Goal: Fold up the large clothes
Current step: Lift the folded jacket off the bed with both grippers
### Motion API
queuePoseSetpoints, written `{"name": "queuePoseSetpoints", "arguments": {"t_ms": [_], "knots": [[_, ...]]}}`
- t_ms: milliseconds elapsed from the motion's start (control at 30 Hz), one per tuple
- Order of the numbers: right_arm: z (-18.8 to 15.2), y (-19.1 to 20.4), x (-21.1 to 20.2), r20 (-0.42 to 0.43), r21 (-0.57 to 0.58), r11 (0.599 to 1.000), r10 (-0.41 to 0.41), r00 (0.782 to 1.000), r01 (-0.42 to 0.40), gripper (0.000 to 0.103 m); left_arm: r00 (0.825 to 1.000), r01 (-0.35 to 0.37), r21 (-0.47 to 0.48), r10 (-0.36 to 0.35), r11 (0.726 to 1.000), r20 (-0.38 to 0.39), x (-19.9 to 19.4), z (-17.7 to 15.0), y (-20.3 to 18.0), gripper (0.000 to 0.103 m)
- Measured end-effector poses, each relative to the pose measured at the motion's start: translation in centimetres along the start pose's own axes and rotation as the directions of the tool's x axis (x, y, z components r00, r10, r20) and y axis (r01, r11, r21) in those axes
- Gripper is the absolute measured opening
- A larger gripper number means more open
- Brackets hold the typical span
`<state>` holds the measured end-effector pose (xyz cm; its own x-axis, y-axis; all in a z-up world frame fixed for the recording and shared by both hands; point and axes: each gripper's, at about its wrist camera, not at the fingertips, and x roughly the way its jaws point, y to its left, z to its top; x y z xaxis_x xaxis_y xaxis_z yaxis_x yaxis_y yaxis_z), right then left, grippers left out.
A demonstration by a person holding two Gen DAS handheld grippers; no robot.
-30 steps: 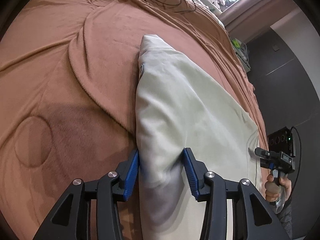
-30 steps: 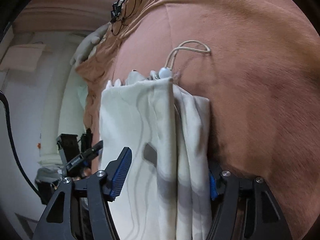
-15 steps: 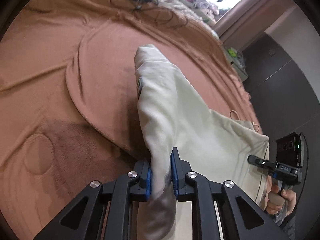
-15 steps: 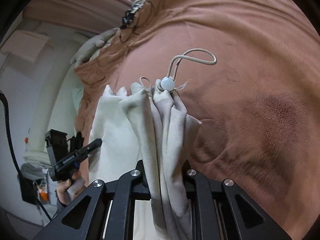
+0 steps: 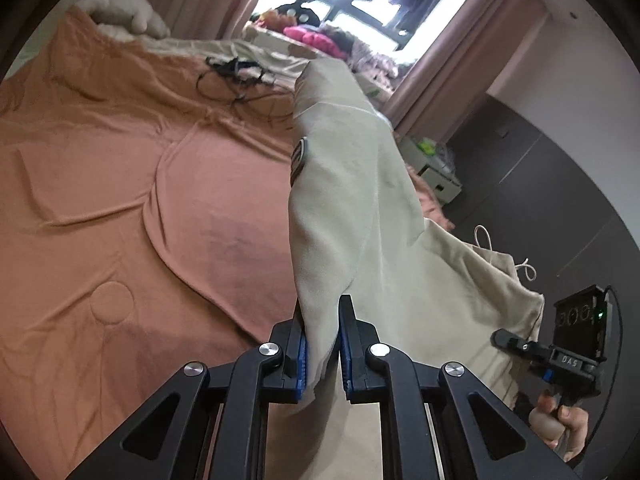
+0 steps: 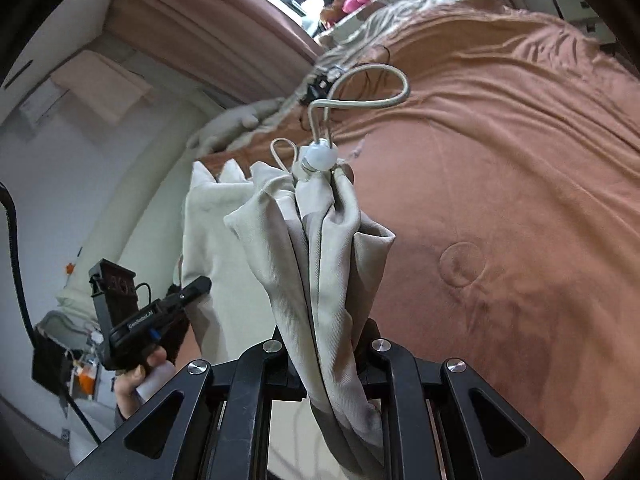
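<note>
A large cream garment [image 5: 352, 184] hangs lifted over the orange-brown bed blanket [image 5: 120, 200]. My left gripper [image 5: 323, 320] has its blue pads pressed on a folded edge of it, and the jaws are still closing. In the right wrist view my right gripper [image 6: 324, 344] is shut on a bunched edge of the garment [image 6: 320, 248]; a white drawcord with a round toggle [image 6: 320, 158] sticks up above that bunch. The cloth spans between the two grippers. Each view shows the other gripper from the side: the right gripper [image 5: 516, 342], and the left gripper [image 6: 200, 284] hand-held.
The blanket [image 6: 520, 200] covers the whole bed under the garment. Black cables [image 5: 236, 74] lie near the far edge, with a pale plush toy [image 5: 120, 12] and a pile of clothes [image 5: 316, 38] by the window. A dark wall [image 5: 540, 184] stands to the right.
Both grippers closed on the garment's edges and rose, lifting the cloth off the blanket. The views tilted up, so the window and curtains now show.
</note>
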<state>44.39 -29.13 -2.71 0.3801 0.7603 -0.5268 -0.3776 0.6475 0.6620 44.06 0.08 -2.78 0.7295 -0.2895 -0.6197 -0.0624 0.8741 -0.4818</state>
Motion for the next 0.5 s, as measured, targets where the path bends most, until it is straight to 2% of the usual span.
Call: {"name": "queuePoseSetpoints", "arguments": {"t_ms": [267,500], "knots": [[-1.2,3.1,-4.7,0.077,-0.048,0.999,0.007,0.997,-0.003,0.013,0.997,0.04,0.021,-0.041,0.999,0.062,-4.5,-1.1,-3.9,0.013],[-1.4,4.5,-11.1,0.165,-0.082,0.996,-0.021,0.986,0.035,0.013,0.989,0.1,0.062,-0.106,0.993,0.101,-6.9,-2.4,-9.2,0.013]]}}
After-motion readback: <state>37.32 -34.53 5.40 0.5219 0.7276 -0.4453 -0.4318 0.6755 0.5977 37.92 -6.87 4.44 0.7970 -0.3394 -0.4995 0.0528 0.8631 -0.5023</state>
